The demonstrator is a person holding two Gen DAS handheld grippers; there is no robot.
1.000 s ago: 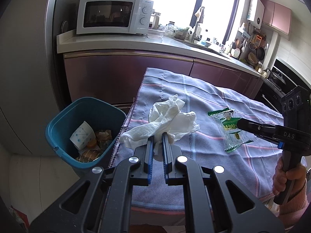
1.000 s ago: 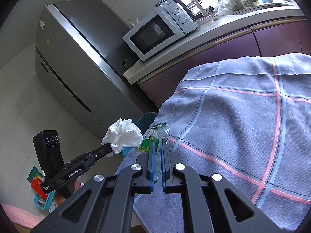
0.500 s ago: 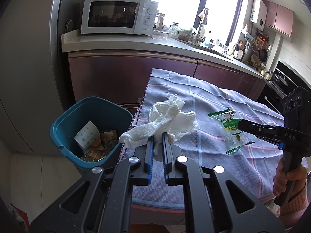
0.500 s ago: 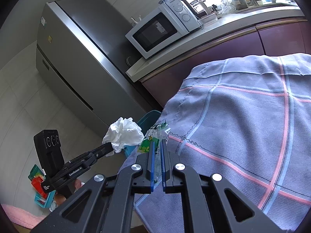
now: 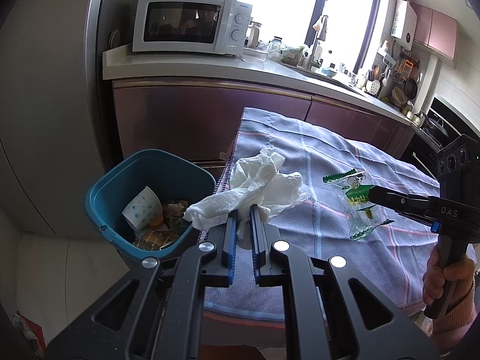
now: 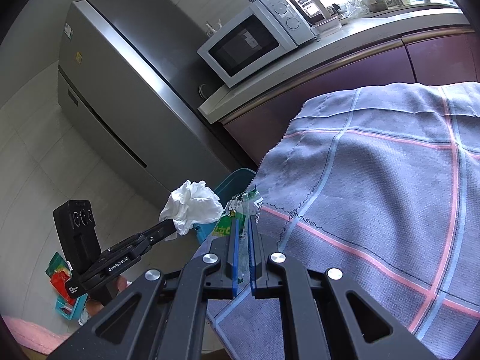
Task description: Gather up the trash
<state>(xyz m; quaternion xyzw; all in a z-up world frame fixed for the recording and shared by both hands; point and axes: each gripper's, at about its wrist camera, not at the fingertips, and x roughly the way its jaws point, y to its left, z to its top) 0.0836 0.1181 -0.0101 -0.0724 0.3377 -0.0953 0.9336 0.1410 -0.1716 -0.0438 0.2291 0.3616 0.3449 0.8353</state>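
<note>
Gripping trash above the cloth [image 5: 315,156] — left gripper [image 5: 243,210] tissue [image 5: 258,180], right gripper [image 6: 243,222] wrapper [image 6: 232,216].

I see a crumpled white paper tissue [image 5: 261,186], soft and matt, at centre frame. At right, a clear glossy plastic wrapper with green print [image 5: 358,207] crinkles. The grey-blue woven cloth with pink stripes [image 5: 330,162] over the worktop looks coarse. Lower left, the smooth teal plastic bin [image 5: 150,168]; upper left, a brushed-metal fridge [image 6: 120,90].
</note>
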